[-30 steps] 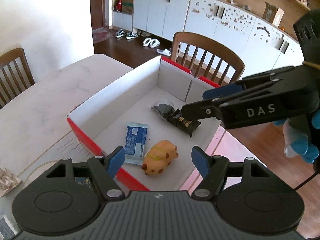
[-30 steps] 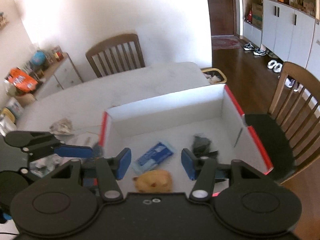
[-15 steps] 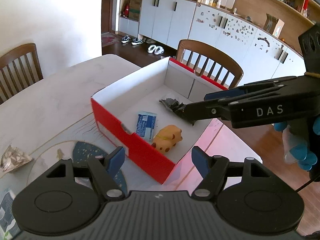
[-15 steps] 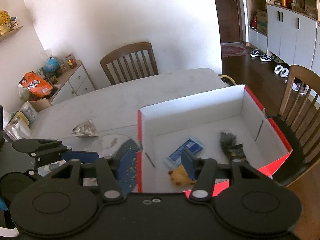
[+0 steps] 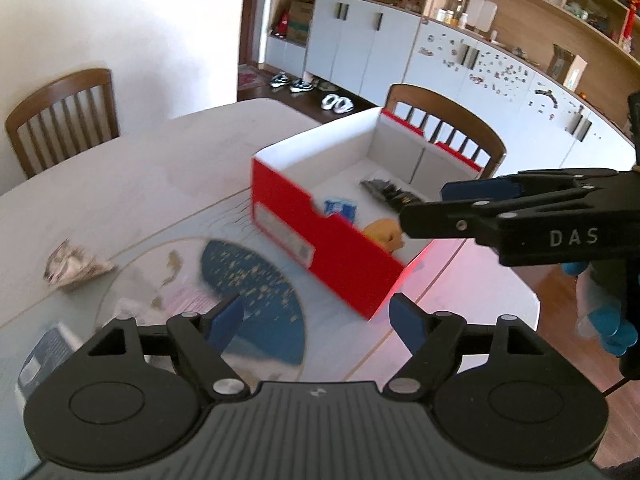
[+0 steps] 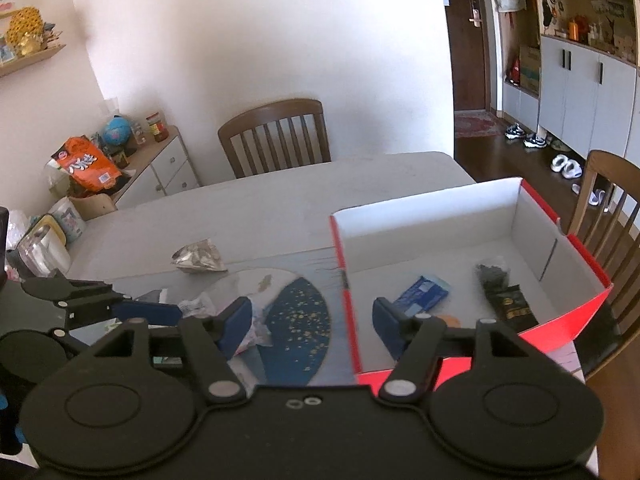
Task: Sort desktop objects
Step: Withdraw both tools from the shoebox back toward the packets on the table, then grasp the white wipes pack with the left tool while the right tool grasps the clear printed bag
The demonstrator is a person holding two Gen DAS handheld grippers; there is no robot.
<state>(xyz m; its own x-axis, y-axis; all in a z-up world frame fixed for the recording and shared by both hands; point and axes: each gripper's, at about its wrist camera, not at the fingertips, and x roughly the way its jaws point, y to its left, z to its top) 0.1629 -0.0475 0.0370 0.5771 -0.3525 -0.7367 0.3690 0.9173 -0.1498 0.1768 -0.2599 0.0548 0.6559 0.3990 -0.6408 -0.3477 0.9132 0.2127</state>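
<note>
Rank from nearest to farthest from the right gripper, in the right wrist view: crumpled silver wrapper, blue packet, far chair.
1. Blue packet: in the red box, just beyond the right gripper, whose jaws are opening with nothing between them.
2. Crumpled silver wrapper: on the table, farther out to the left.
3. Far chair: behind the table, against the wall.
</note>
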